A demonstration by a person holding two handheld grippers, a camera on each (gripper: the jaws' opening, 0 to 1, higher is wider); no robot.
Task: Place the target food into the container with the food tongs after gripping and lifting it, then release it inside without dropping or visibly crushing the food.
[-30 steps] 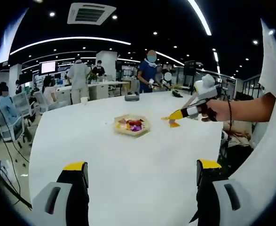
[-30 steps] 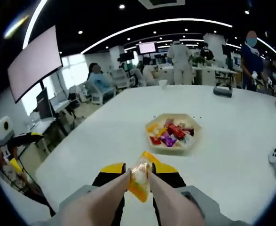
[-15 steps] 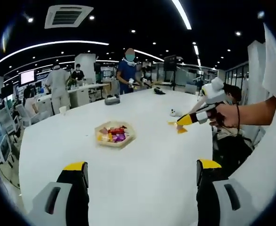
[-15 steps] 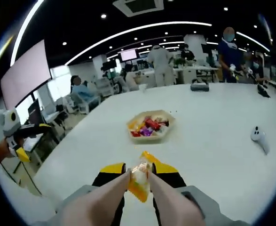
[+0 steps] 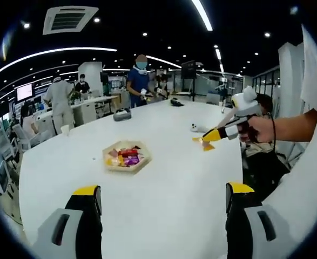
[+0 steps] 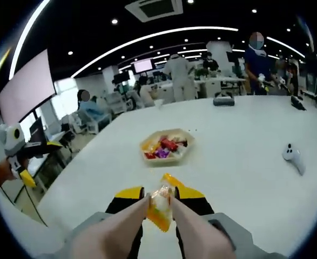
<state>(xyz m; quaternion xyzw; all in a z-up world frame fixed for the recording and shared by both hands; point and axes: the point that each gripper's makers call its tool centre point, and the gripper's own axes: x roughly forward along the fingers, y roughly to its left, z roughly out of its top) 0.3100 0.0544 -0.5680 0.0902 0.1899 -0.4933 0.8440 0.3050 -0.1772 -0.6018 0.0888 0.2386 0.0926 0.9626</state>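
We are working over a broad white table (image 6: 244, 183) in an open office with strip lights overhead. Nearest to us, in the right gripper view, the right gripper (image 6: 159, 200) is driving pale food tongs (image 6: 186, 226), and the tongs are clenching an orange-and-clear wrapped snack (image 6: 161, 202) between their tips, above the tabletop. Straight beyond the tongs, well apart, a hexagonal wooden tray (image 6: 167, 147) is sitting full of coloured sweets. Farther to the tongs' right a white controller (image 6: 293, 157) is lying. In the left gripper view, the left gripper (image 5: 161, 198) is hovering with jaws wide apart, holding nothing. Beyond, people are standing at desks.
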